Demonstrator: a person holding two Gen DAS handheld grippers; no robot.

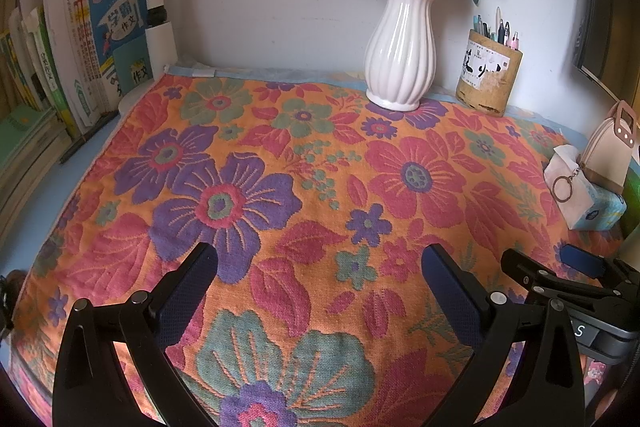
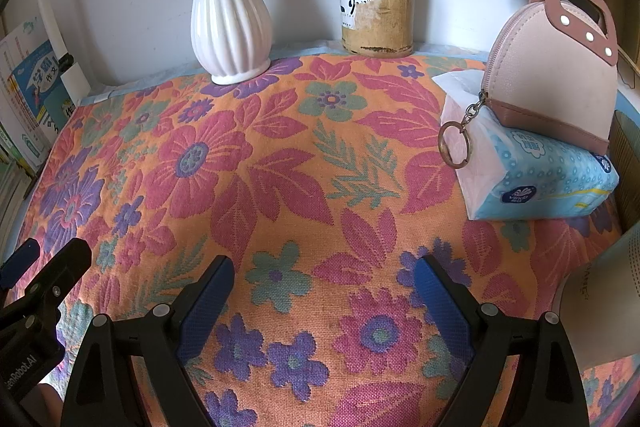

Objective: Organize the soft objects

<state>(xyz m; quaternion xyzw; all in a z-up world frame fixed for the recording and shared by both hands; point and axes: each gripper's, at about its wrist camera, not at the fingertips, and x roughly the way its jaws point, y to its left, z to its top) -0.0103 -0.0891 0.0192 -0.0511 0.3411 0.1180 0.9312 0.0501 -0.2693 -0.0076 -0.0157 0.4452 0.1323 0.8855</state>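
The floral towel [image 1: 320, 187] is lying spread flat over the bench [image 1: 36, 223], covering nearly all of it, which suggests it is the soft thing waiting to be folded or gathered. The left gripper [image 1: 320, 291] is hovering low over the towel's near edge with its fingers [image 1: 188, 291] standing wide apart and gripping nothing; only cloth is showing between them. The right gripper [image 2: 324, 295] is hanging just beside it, likewise spread wide and empty, its blue pads clear of the fabric as far as the view shows. Both are pointing down toward the near hem, probably because that edge is the easiest place to pinch and lift for a fold. The white vase [image 1: 400, 47] with blue flowers is standing on the towel's far edge, and the pen holder [image 1: 490, 75] is sitting just behind that edge by the wall, so the vase may be pinning the cloth there. On the right the tissue pack [image 2: 540, 175] is resting on the towel with the pink pouch [image 2: 556, 83] sitting on top of it, its key ring [image 2: 454, 147] dangling over the pack's end; these too are weighing the cloth down. Books [image 1: 80, 59] are leaning upright at the left, off the towel.
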